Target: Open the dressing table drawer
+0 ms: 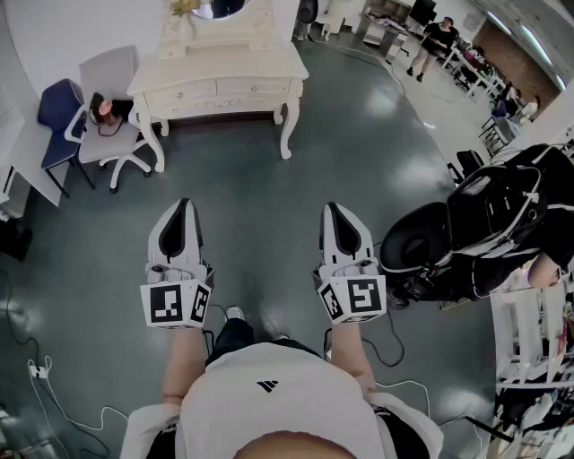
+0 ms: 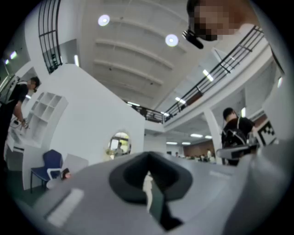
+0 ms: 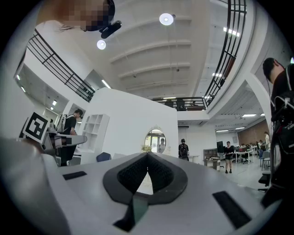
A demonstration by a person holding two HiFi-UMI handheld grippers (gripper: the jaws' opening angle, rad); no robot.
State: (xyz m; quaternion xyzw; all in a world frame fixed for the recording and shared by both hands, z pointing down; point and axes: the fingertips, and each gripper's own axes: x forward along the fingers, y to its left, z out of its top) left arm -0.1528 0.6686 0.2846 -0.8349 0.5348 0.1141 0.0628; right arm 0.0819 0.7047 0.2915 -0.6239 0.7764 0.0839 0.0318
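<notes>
The cream dressing table [image 1: 220,67] stands far ahead across the grey floor, its oval mirror [image 1: 218,7] above it and its drawers [image 1: 215,90] shut along the front. Both grippers are held side by side well short of it and point toward it. The left gripper [image 1: 184,204] is shut with nothing in it, and so is the right gripper [image 1: 334,208]. In the left gripper view the left gripper's [image 2: 148,156] tips meet, with the mirror [image 2: 120,143] small beyond them. In the right gripper view the right gripper's [image 3: 148,153] tips also meet below the mirror [image 3: 155,140].
A grey office chair [image 1: 112,108] and a blue chair [image 1: 58,112] stand left of the table. A person in black with bulky black gear [image 1: 484,224] is close on the right, beside a white rack [image 1: 529,341]. Cables [image 1: 36,368] lie on the floor at lower left. People [image 1: 435,40] stand far back.
</notes>
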